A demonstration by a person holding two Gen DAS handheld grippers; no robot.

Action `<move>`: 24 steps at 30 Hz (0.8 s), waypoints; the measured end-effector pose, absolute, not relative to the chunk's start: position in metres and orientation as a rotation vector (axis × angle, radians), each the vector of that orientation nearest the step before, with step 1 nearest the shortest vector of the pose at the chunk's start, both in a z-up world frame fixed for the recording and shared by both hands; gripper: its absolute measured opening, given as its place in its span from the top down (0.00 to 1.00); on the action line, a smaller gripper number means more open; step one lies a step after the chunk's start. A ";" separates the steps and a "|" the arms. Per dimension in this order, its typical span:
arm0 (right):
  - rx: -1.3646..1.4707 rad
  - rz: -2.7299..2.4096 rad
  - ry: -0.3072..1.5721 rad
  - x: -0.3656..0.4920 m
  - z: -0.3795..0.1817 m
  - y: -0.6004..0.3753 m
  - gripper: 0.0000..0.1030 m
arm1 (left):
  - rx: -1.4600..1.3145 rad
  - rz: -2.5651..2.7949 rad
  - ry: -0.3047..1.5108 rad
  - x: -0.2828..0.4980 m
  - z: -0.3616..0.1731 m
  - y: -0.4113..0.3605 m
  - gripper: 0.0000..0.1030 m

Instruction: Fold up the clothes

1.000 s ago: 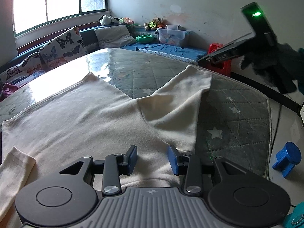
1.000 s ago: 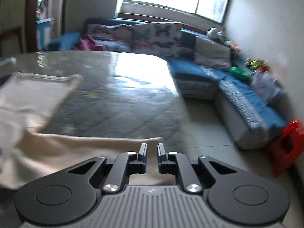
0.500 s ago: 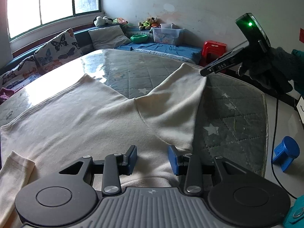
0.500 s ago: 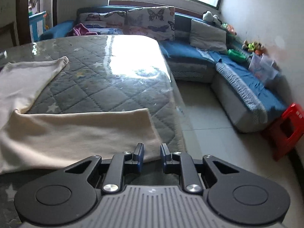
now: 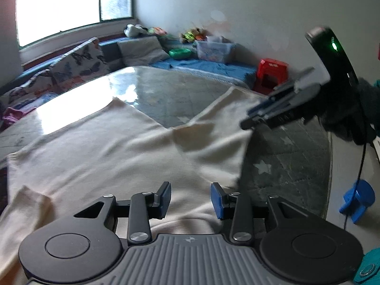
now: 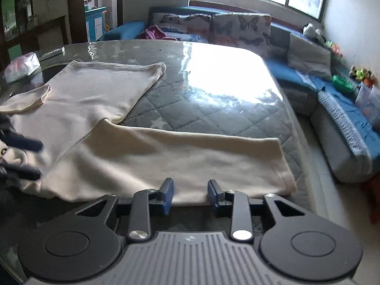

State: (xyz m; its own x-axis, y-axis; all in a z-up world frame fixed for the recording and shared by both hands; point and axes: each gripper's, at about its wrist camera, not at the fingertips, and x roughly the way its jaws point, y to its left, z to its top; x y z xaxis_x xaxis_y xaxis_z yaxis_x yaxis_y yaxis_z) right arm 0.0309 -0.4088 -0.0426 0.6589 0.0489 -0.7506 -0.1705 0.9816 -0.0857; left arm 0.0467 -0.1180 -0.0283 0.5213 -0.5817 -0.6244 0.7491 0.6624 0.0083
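A cream pair of trousers (image 5: pixel 114 152) lies flat on the grey quilted table (image 5: pixel 285 156), legs spread apart. My left gripper (image 5: pixel 190 198) is open and empty, low over the waist end. My right gripper (image 6: pixel 190 196) is open and empty at the near side edge of the right leg (image 6: pixel 180 159). In the left wrist view the right gripper (image 5: pixel 251 121) hovers over that leg's outer edge. The other leg (image 6: pixel 102 83) lies further back. The left gripper's fingers (image 6: pixel 26 144) show at the left edge of the right wrist view.
A blue sofa (image 6: pixel 342 123) with butterfly cushions (image 6: pixel 237 26) wraps the table's far sides. A red stool (image 5: pixel 270 73) and a blue stool (image 5: pixel 356 199) stand on the floor to the right. A plastic-wrapped packet (image 6: pixel 21 66) lies at the table's far left corner.
My right gripper has opened and swung from the leg's hem end back along its side edge. The leg now lies flat. My left gripper has barely moved.
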 end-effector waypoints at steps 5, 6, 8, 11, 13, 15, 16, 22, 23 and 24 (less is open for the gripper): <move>-0.166 0.160 0.806 0.035 -0.030 -0.395 0.64 | 0.277 -0.613 0.596 0.061 -0.020 -0.080 0.60; -0.168 0.175 0.800 0.036 -0.027 -0.390 0.64 | 0.284 -0.559 0.597 0.066 -0.021 -0.074 0.60; -0.164 0.200 0.797 0.041 -0.026 -0.382 0.64 | 0.294 -0.460 0.617 0.079 -0.025 -0.060 0.60; -0.164 0.217 0.807 0.048 -0.032 -0.372 0.64 | 0.313 -0.350 0.637 0.099 -0.034 -0.044 0.60; -0.165 0.220 0.820 0.053 -0.037 -0.367 0.64 | 0.318 -0.339 0.648 0.108 -0.039 -0.039 0.60; -0.165 0.217 0.832 0.055 -0.042 -0.364 0.64 | 0.328 -0.338 0.652 0.113 -0.043 -0.040 0.61; -0.160 0.217 0.837 0.055 -0.044 -0.363 0.64 | 0.326 -0.342 0.647 0.115 -0.044 -0.040 0.62; -0.160 0.209 0.842 0.057 -0.045 -0.362 0.60 | 0.213 -0.302 0.622 0.116 -0.037 -0.014 0.96; -0.162 0.208 0.842 0.057 -0.044 -0.362 0.59 | 0.175 -0.279 0.611 0.114 -0.032 -0.003 0.97; -0.164 0.208 0.843 0.057 -0.044 -0.362 0.59 | 0.137 -0.256 0.600 0.112 -0.028 0.008 0.97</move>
State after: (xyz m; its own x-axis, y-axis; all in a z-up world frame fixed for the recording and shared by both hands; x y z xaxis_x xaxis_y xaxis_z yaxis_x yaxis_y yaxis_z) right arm 0.0566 -0.3623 -0.0439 0.6467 0.1169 -0.7537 -0.2465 0.9672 -0.0615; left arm 0.1124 0.0081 -0.0276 0.7951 -0.1980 -0.5733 0.2769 0.9594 0.0527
